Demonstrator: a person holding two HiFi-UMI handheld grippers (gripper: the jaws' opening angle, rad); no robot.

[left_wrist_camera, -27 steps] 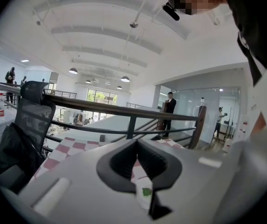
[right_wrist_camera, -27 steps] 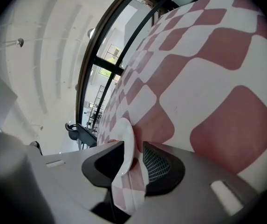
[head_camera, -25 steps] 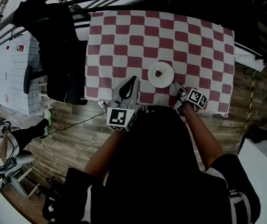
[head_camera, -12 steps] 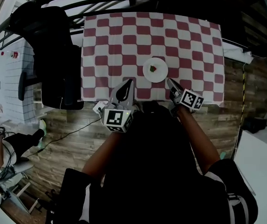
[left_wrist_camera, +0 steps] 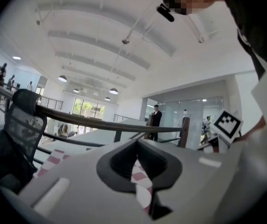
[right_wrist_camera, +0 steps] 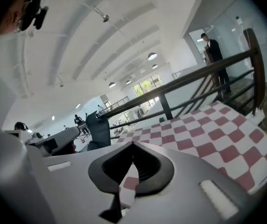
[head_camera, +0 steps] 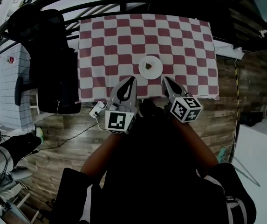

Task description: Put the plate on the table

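1 round white plate point(head_camera: 150, 67) lying flat, face up, on the red-and-white checked cloth table point(head_camera: 105, 41), near its front edge; circular, so no long axis. 1 small red-and-green morsel point(head_camera: 148, 66) on top. 2 smooth grey tongs, left gripper point(head_camera: 132, 80) and right gripper point(head_camera: 165, 80), both pinched together, empty, apart from the plate.

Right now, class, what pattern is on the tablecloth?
The tablecloth has red-and-white checks. It shows best in the head view.
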